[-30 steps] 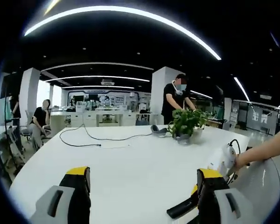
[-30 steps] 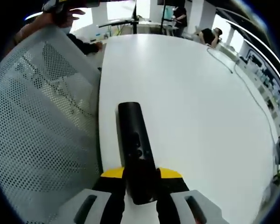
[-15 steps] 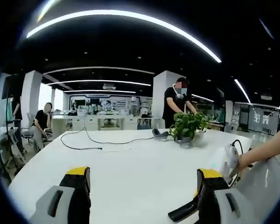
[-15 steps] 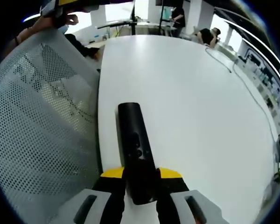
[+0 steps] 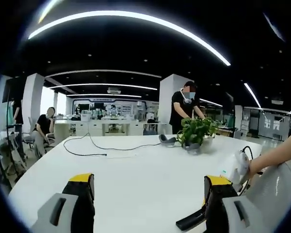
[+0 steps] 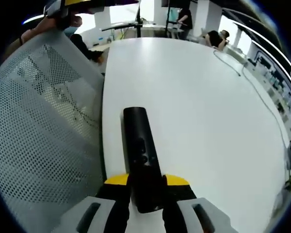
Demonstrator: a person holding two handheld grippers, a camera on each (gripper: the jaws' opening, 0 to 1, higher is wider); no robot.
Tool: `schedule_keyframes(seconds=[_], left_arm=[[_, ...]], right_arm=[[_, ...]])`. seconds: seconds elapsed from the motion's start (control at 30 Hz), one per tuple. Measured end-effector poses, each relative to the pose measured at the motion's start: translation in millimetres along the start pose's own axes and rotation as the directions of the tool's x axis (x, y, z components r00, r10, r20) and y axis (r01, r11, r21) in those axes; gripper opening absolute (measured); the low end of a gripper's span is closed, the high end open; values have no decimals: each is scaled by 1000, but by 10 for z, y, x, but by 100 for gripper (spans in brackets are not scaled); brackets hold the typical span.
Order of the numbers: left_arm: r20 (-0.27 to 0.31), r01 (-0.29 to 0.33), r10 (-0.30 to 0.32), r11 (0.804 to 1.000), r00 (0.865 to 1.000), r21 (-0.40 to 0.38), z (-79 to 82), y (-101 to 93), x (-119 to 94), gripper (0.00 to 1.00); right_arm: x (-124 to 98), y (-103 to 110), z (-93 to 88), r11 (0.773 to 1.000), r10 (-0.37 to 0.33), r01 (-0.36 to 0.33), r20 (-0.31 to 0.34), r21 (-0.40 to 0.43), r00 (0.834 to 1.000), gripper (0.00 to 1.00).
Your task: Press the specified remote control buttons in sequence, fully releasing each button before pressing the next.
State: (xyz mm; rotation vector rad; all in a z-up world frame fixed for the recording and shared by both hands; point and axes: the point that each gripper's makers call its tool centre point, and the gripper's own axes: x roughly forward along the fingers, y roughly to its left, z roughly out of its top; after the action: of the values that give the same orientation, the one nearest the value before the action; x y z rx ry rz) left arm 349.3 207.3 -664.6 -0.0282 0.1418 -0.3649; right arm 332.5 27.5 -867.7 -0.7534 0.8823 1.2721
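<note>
In the right gripper view, a black remote control (image 6: 141,155) points away over the white table (image 6: 199,97). My right gripper (image 6: 146,180) is shut on its near end, yellow-tipped jaws pressing both sides. Small buttons show on the remote's top face. In the left gripper view, my left gripper (image 5: 148,189) hovers above the table (image 5: 136,170), its jaws wide open with nothing between them. The remote's tip (image 5: 191,221) pokes out beside the right jaw. Behind it is the white body (image 5: 235,167) of the right gripper, held by a person's hand.
A white mesh chair back (image 6: 43,136) stands against the table's edge, left of the remote. Far across the table are a potted plant (image 5: 195,132), a dark headset-like object (image 5: 166,140) and a black cable (image 5: 102,145). People stand and sit beyond the table.
The left gripper view has tilted slightly; the things in it stay put. The remote stays held in the right gripper as before.
</note>
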Motion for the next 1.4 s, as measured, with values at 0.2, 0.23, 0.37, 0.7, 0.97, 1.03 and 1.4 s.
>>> schedule_keyframes(seconds=[0.2, 0.23, 0.37, 0.7, 0.97, 1.03, 1.4], left_arm=[[8, -3, 2, 1000, 1000, 24, 16, 7, -2, 100], [6, -3, 3, 1000, 1000, 23, 11, 10, -1, 100], [-9, 1, -1, 1000, 1000, 28, -20, 5, 4, 99], [5, -1, 1, 999, 1000, 48, 2, 6, -2, 99], [2, -5, 5, 999, 1000, 54, -6, 11, -6, 99], [-6, -6, 7, 998, 1000, 63, -19, 11, -4, 99], [-25, 4, -2, 998, 1000, 68, -57, -9, 7, 99]], right_arm=[[5, 3, 6, 1000, 0, 0, -26, -5, 1000, 23], [8, 4, 6, 1000, -1, 0, -32, -7, 999, 23], [2, 6, -3, 1000, 2, -3, -42, -25, 999, 23], [-2, -3, -6, 999, 21, -23, -46, -48, 999, 21], [0, -21, -9, 996, 38, -43, -68, -79, 997, 21], [0, -43, 0, 996, 36, -41, -59, -79, 998, 21], [24, -188, 30, 996, 36, -40, -54, -76, 998, 21]])
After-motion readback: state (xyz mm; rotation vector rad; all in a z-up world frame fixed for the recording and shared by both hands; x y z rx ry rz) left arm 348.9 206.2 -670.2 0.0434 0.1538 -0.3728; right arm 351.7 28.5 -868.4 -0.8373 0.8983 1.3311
